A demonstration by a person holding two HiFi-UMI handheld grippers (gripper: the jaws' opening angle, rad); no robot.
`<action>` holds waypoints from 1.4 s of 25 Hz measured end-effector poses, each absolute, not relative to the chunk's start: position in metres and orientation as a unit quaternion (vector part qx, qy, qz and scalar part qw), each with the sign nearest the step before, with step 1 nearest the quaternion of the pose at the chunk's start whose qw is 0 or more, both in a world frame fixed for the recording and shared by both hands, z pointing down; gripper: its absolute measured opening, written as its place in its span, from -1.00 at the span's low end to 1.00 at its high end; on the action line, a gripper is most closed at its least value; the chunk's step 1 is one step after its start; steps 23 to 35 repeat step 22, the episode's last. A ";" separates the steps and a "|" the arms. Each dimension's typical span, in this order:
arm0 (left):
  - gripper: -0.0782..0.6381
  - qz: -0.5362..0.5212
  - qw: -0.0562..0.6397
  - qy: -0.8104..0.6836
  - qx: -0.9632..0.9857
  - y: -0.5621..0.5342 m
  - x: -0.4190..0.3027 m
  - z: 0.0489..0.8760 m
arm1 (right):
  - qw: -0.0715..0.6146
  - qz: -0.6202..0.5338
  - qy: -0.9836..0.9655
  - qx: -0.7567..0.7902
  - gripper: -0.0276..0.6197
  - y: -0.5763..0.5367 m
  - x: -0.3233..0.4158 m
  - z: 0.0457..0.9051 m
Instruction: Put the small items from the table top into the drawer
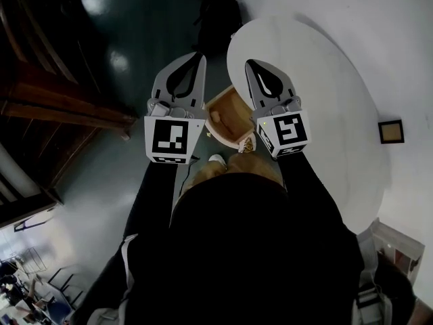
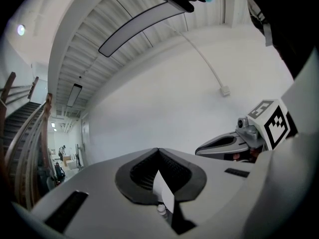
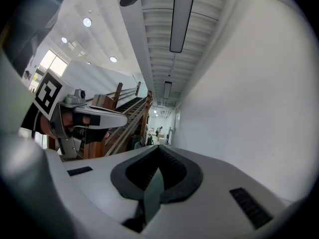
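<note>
— Dark wood at our far left: a staircase (image 1: 67,110) above the dark floor (image 1: 128,26). What do we hold next to it?
— Our left gripper (image 1: 198,58), raised. In its own view the left gripper (image 2: 158,151) has its fingers pressed together tip to tip, with nothing between them.
— And between our two tools?
— Below them the wooden drawer (image 1: 233,135) stands open at the left edge of the white table (image 1: 325,114). One small pale item (image 1: 216,118) lies inside near its left wall. We cannot make out what the patterned thing at its near corner is.
— Then the other tool?
— Our right gripper (image 1: 252,64) is raised too. In its own view the right gripper (image 3: 159,148) is closed on nothing.
— Further right?
— The round table top, and past it a small dark frame (image 1: 391,131).
</note>
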State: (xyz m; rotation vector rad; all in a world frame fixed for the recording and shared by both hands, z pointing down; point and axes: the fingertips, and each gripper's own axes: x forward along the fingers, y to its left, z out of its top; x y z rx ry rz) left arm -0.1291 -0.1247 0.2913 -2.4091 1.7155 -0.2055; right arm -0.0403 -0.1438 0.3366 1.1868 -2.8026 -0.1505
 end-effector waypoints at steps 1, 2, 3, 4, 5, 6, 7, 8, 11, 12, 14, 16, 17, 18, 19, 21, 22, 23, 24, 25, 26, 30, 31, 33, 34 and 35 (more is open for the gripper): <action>-0.74 -0.070 0.089 0.576 -0.810 -0.123 -0.129 0.291 | 0.048 -0.049 -0.918 0.390 -0.83 -0.143 -0.040 0.337; -0.74 -0.071 0.090 0.575 -0.810 -0.122 -0.128 0.291 | 0.048 -0.049 -0.918 0.390 -0.83 -0.142 -0.039 0.337; -0.74 -0.072 0.091 0.574 -0.810 -0.121 -0.128 0.291 | 0.048 -0.050 -0.918 0.390 -0.83 -0.141 -0.038 0.337; -0.74 -0.073 0.092 0.574 -0.811 -0.120 -0.127 0.290 | 0.047 -0.050 -0.918 0.390 -0.83 -0.140 -0.037 0.336; -0.74 -0.075 0.093 0.573 -0.811 -0.120 -0.126 0.290 | 0.047 -0.050 -0.918 0.390 -0.83 -0.139 -0.037 0.336; -0.74 -0.078 0.095 0.572 -0.811 -0.119 -0.125 0.290 | 0.046 -0.051 -0.918 0.390 -0.83 -0.139 -0.037 0.336; -0.74 -0.079 0.096 0.570 -0.812 -0.119 -0.124 0.290 | 0.046 -0.051 -0.918 0.390 -0.83 -0.138 -0.036 0.335; -0.74 -0.079 0.097 0.569 -0.812 -0.118 -0.123 0.289 | 0.046 -0.052 -0.918 0.389 -0.83 -0.138 -0.036 0.335; -0.74 -0.076 0.095 0.571 -0.812 -0.115 -0.122 0.288 | 0.048 -0.053 -0.919 0.387 -0.83 -0.135 -0.037 0.334; -0.74 -0.075 0.094 0.572 -0.812 -0.114 -0.122 0.289 | 0.048 -0.054 -0.920 0.386 -0.83 -0.134 -0.037 0.334; -0.74 -0.073 0.092 0.573 -0.811 -0.112 -0.120 0.290 | 0.048 -0.055 -0.920 0.384 -0.83 -0.132 -0.036 0.334; -0.74 -0.073 0.090 0.570 -0.813 -0.110 -0.115 0.292 | 0.047 -0.056 -0.921 0.382 -0.83 -0.131 -0.035 0.333; -0.74 -0.074 0.089 0.568 -0.815 -0.109 -0.113 0.294 | 0.048 -0.056 -0.922 0.381 -0.83 -0.131 -0.035 0.334; -0.74 -0.074 0.089 0.567 -0.816 -0.108 -0.111 0.294 | 0.049 -0.056 -0.922 0.381 -0.83 -0.130 -0.034 0.334; -0.74 -0.074 0.089 0.566 -0.816 -0.107 -0.109 0.294 | 0.050 -0.056 -0.922 0.380 -0.83 -0.129 -0.033 0.335; -0.74 -0.072 0.089 0.568 -0.815 -0.106 -0.108 0.293 | 0.050 -0.055 -0.922 0.381 -0.83 -0.128 -0.032 0.335; -0.74 -0.071 0.089 0.568 -0.815 -0.106 -0.108 0.292 | 0.050 -0.055 -0.921 0.381 -0.83 -0.128 -0.031 0.335; -0.74 -0.071 0.089 0.568 -0.815 -0.106 -0.108 0.292 | 0.050 -0.055 -0.921 0.381 -0.83 -0.128 -0.031 0.335; -0.74 -0.071 0.089 0.568 -0.815 -0.106 -0.108 0.292 | 0.050 -0.055 -0.921 0.381 -0.83 -0.128 -0.031 0.335; -0.74 -0.071 0.089 0.568 -0.815 -0.106 -0.108 0.292 | 0.050 -0.055 -0.921 0.381 -0.83 -0.128 -0.031 0.335; -0.74 -0.071 0.089 0.568 -0.815 -0.106 -0.108 0.292 | 0.050 -0.055 -0.921 0.381 -0.83 -0.128 -0.031 0.335; -0.74 -0.071 0.089 0.568 -0.815 -0.106 -0.108 0.292 | 0.050 -0.055 -0.921 0.381 -0.83 -0.128 -0.031 0.335; -0.74 -0.071 0.089 0.568 -0.815 -0.106 -0.108 0.292 | 0.050 -0.055 -0.921 0.381 -0.83 -0.128 -0.031 0.335; -0.74 -0.071 0.089 0.568 -0.815 -0.106 -0.108 0.292 | 0.050 -0.055 -0.921 0.381 -0.83 -0.128 -0.031 0.335; -0.74 -0.071 0.089 0.568 -0.815 -0.106 -0.108 0.292 | 0.050 -0.055 -0.921 0.381 -0.83 -0.128 -0.031 0.335; -0.74 -0.071 0.089 0.568 -0.815 -0.106 -0.108 0.292 | 0.050 -0.055 -0.921 0.381 -0.83 -0.128 -0.031 0.335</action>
